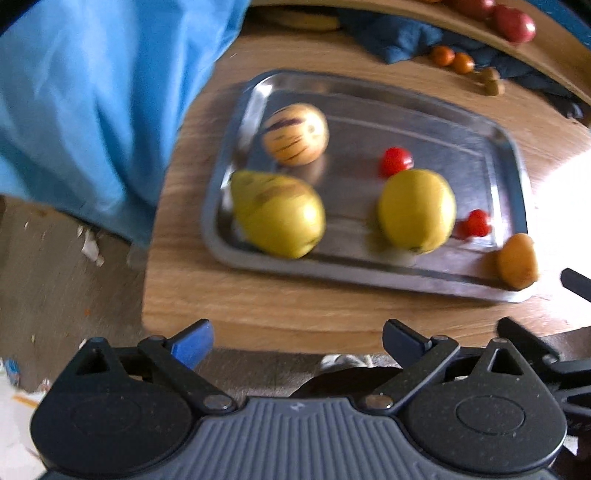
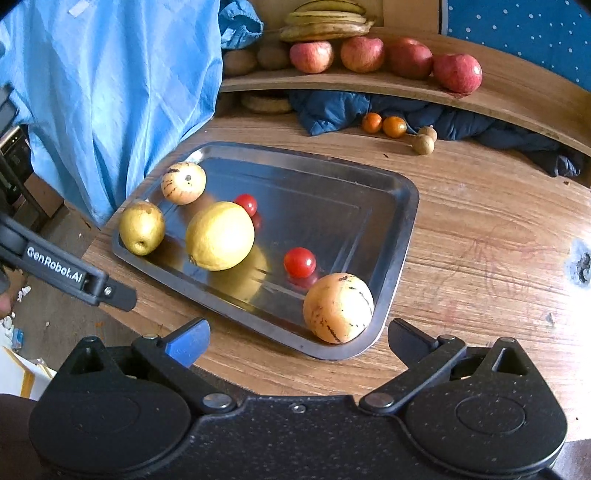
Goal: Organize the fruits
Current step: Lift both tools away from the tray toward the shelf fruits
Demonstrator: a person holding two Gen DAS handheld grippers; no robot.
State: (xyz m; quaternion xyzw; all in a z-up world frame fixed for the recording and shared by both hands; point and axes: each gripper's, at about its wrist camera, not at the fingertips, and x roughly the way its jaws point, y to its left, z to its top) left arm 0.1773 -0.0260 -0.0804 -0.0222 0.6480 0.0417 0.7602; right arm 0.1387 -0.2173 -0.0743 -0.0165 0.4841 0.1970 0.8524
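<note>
Six fruits sit in the steel tray (image 2: 391, 229), two small oranges (image 2: 384, 124) wait beyond it on the bench (image 2: 480, 240); left gripper (image 1: 295, 341) and right gripper (image 2: 297, 338) hover empty, fingers spread.

The left wrist view is motion-blurred, smearing the tray (image 1: 236, 122) and its fruit. Its top edge crops the apples (image 1: 515, 24). In the right view, a cloth (image 2: 332, 110) hides the table's (image 2: 480, 229) back.
</note>
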